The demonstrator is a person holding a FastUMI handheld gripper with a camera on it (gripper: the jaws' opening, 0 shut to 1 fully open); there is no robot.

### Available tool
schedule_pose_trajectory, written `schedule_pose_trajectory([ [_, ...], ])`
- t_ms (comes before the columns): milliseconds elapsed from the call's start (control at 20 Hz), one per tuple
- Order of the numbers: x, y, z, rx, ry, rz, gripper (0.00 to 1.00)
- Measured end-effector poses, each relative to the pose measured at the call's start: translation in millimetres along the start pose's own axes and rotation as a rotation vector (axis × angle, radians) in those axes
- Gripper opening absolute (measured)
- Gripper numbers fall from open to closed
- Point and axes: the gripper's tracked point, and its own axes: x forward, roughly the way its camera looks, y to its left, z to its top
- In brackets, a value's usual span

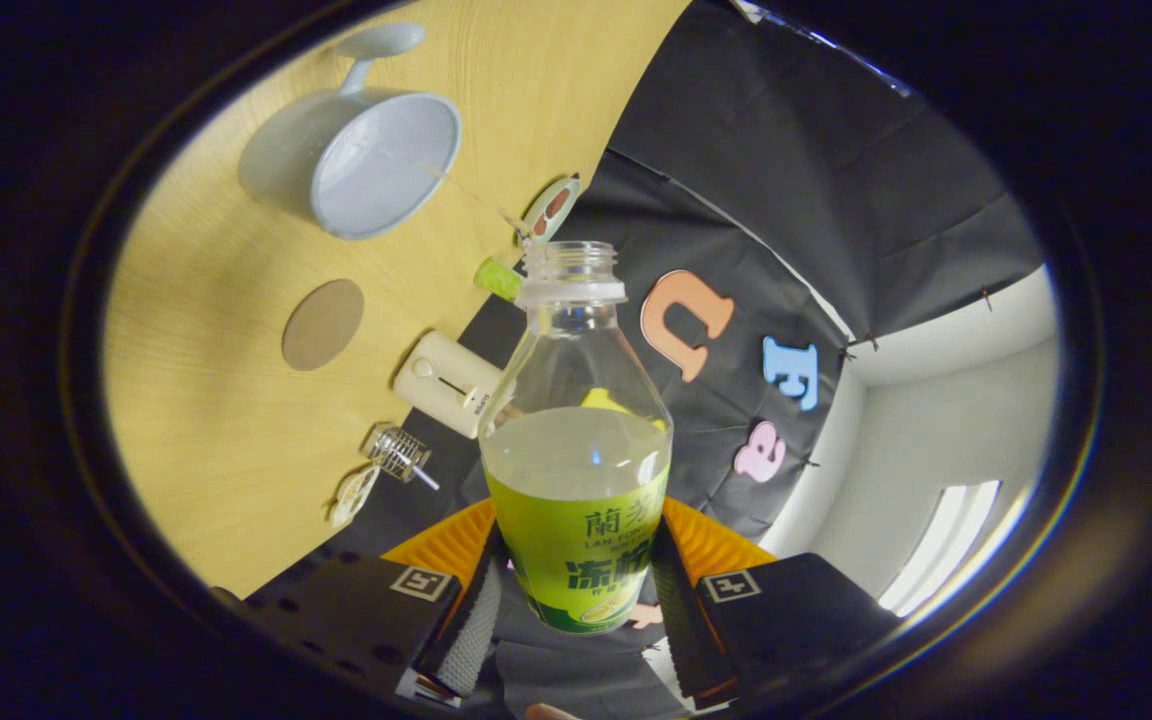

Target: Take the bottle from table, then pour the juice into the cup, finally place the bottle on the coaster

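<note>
Gripper (576,590) is clamping the bottle (576,450) low on its labelled body, lower centre of frame; uncapped, half full, it is probably sloshing and slick. Cup (361,165) is sitting upper left.

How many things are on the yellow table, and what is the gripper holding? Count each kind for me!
Bottle, held between the gripper fingers: 1
Cup: 1
Round coaster: 1
Bottle cap: 1
Cream gadget: 1
Wire whisk head: 1
Flat charms: 2
Total: 8
</note>
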Motion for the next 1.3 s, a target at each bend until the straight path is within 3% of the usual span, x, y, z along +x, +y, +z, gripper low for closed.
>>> schedule_pose_trajectory([
  [400, -0.7, -7.8, -0.6, 0.021, 0.003, -0.019, 0.76],
  [600, -3.4, -1.9, -1.5, 0.112, 0.019, -0.009, 0.76],
  [700, -4.8, 13.8, -2.3, 0.245, 0.059, 0.034, 0.76],
  [850, -14.3, 59.5, 11.4, 0.516, 0.126, 0.169, 0.77],
  [1150, -29.6, 81.4, 21.5, 0.882, 0.169, 0.265, 0.77],
  [1300, -39.4, 90.0, 26.4, 1.203, 0.189, 0.338, 0.77],
])
